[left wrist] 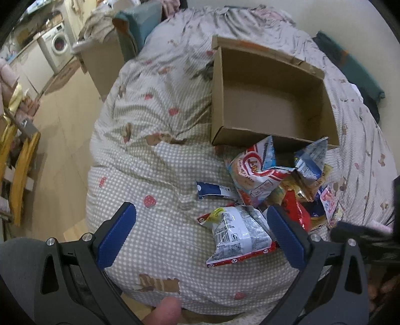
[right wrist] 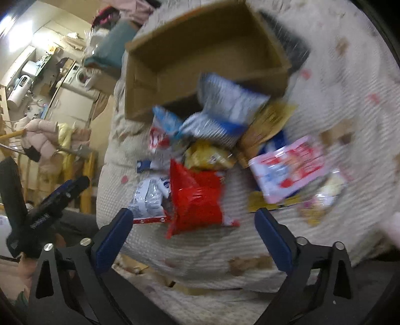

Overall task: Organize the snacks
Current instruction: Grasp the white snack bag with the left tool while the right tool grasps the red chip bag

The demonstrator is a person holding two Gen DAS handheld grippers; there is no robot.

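Observation:
An open, empty cardboard box (left wrist: 216,100) lies on the bed, also seen blurred in the right wrist view (right wrist: 140,82). A heap of snack packets sits just in front of it. My left gripper (left wrist: 200,210) is open above the quilt; a white printed packet (left wrist: 240,235) lies by its right finger, untouched. A red-and-white bag (left wrist: 260,172) and a blue-and-white bag (left wrist: 310,160) lean at the box's near wall. My right gripper (right wrist: 193,212) is open, with a red bag (right wrist: 197,197) lying in the gap between its fingers, pads apart from it. A pink packet (right wrist: 290,167) and a yellow bag (right wrist: 207,155) lie beyond.
The checked quilt (left wrist: 155,170) with strawberry prints covers the bed, which drops off at the left to a wooden floor (left wrist: 65,130). A washing machine (left wrist: 58,47) stands far left. A teal cushion (left wrist: 140,22) and dark cloth (left wrist: 355,72) lie at the bed's far side.

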